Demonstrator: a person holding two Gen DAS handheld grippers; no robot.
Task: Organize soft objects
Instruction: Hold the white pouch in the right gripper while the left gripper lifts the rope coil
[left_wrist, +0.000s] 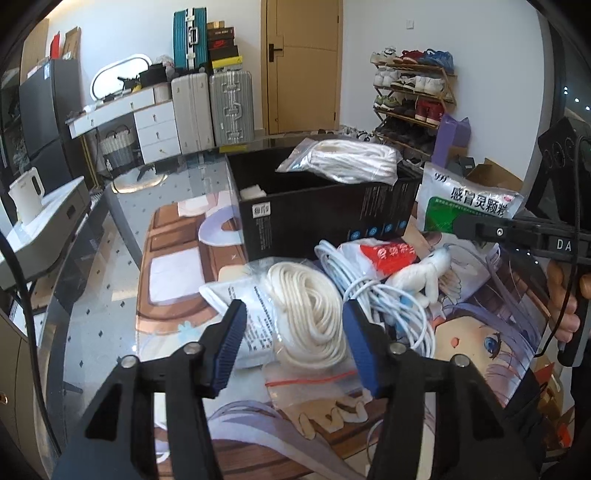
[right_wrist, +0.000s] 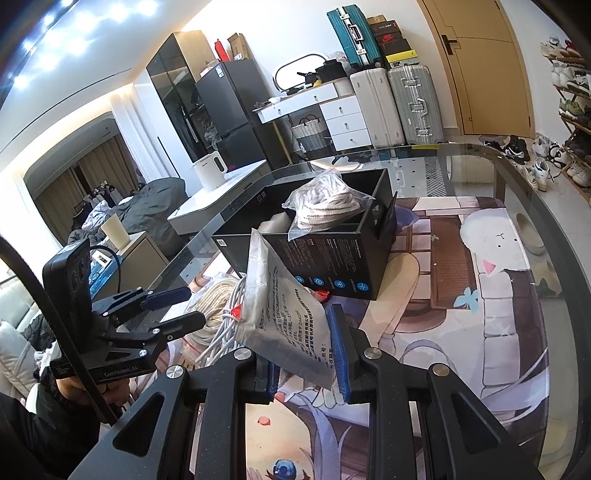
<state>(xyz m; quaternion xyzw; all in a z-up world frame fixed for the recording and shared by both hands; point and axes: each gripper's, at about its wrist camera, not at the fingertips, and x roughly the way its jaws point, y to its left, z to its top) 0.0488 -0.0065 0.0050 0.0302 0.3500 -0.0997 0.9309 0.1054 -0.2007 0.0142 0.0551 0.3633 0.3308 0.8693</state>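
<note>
My right hand-held gripper (right_wrist: 304, 354) was clamped on a medicine pouch (right_wrist: 284, 314), holding it up off the bench (right_wrist: 517, 295) just in front of the black box (right_wrist: 332, 258). From the left camera you could see the same pouch's green-and-white front (left_wrist: 467, 201) pinched in the right gripper's fingers (left_wrist: 480, 230), just beside the box's near right corner.

My left hand-held gripper (left_wrist: 291, 343) was spread wide with nothing in it, hovering over the rope coil (left_wrist: 306, 314) in its clear zip bag. That coil sat in the pile near the bench's front edge, touching a white printed pouch (left_wrist: 240, 306) on its left and a bundle of white cable (left_wrist: 373, 291) on its right. A red-and-white bag (left_wrist: 384, 254) and a small white plush (left_wrist: 424, 273) lay just behind the cable.

Another bagged rope coil (left_wrist: 343, 158) was resting on top of the box, hanging over its rim. The box itself stood on the anime mat (right_wrist: 480, 258), toward the middle of the bench.
</note>
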